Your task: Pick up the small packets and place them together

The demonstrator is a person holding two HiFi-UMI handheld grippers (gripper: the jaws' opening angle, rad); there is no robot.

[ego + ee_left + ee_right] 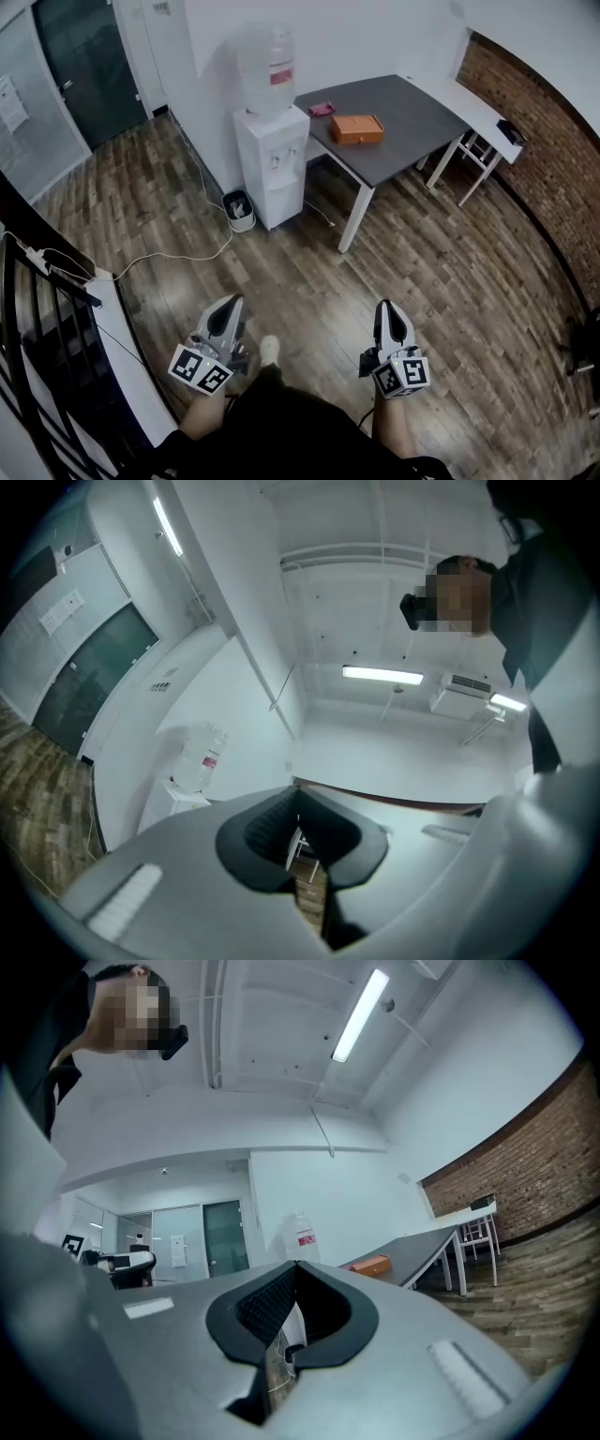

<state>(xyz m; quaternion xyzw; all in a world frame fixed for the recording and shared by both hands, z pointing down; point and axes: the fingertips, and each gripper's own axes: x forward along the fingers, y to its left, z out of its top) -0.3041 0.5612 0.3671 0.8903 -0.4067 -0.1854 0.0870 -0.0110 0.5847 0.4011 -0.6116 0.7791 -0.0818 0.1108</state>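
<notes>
both claws empty. left claw (pixel 229 304) clenched, tips meeting, nothing between them. right claw (pixel 386 309) same: clenched, holding nothing. both are held low in front of the person, over the wood floor (pixel 309 272), pointing ahead.

key relation: the task stuff is well apart from both claws, up ahead and to the right on the dark surface (pixel 412 131). the one small pink packet (pixel 322 109) i can make out lies near the surface's left end, just beside an orange box (pixel 356 128) whose long axis runs along the surface, left to right. can't tell at this range if more packets lie there. the right claw looks nearer; its view has the box and surface dead ahead.

around: water dispenser (pixel 272 159) stands against the surface's left end, ahead of the left claw, with a small bin (pixel 240 208) at its foot and a cable (pixel 178 258) trailing over the floor to the left. a white desk (pixel 478 112) stands beyond. judgement: the approach comes first, and the dispenser crowds the left side.
</notes>
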